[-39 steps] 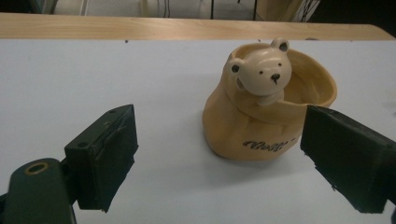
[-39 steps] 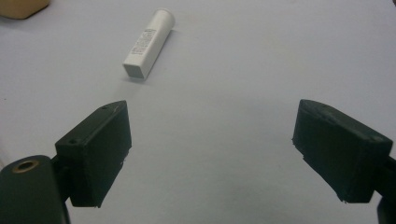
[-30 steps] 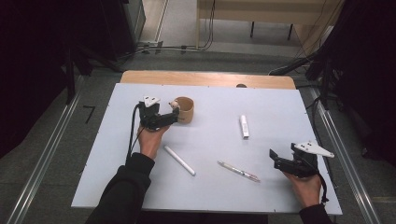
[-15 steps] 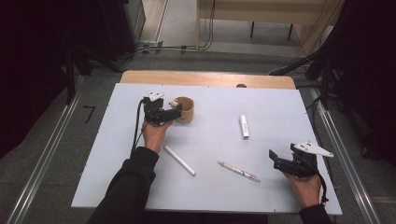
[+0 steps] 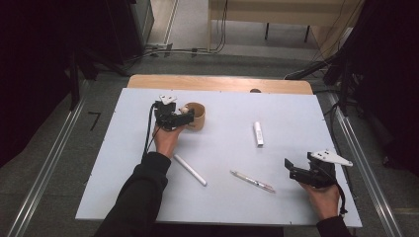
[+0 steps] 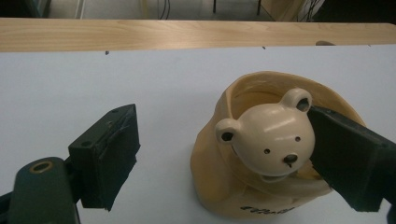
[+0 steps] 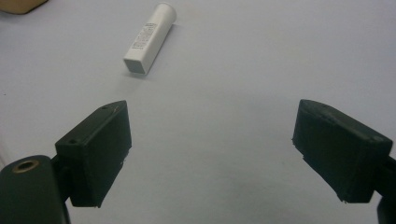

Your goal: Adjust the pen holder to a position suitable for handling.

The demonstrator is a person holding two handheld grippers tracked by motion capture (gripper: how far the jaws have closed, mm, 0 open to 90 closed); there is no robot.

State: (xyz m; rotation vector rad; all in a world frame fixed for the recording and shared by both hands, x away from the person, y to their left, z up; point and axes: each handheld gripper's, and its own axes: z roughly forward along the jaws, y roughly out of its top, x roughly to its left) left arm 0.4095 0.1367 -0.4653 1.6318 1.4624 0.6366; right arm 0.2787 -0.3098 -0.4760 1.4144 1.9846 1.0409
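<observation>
A tan cup (image 5: pixel 197 116) with a cream bear head (image 6: pixel 270 140) at its rim stands at the table's far left. My left gripper (image 5: pixel 182 116) is open beside it. In the left gripper view my left gripper (image 6: pixel 224 136) straddles the near side of the cup (image 6: pixel 233 186): the right jaw rests against the bear's head inside the rim, while the left jaw hangs free over the table. My right gripper (image 5: pixel 289 169) is open low over the white table near the front right, and in its own view my right gripper (image 7: pixel 212 137) has nothing between its jaws.
A white tube (image 5: pixel 258 133) (image 7: pixel 150 39) lies right of centre. A white marker (image 5: pixel 190 170) and a thin pen (image 5: pixel 253 181) lie near the front middle. The white board (image 5: pixel 296 108) sits on a wooden table (image 5: pixel 217 83); dark floor and rails surround it.
My left gripper has moved a little farther from the person, closing in on the cup's side. The right gripper has hardly moved.
</observation>
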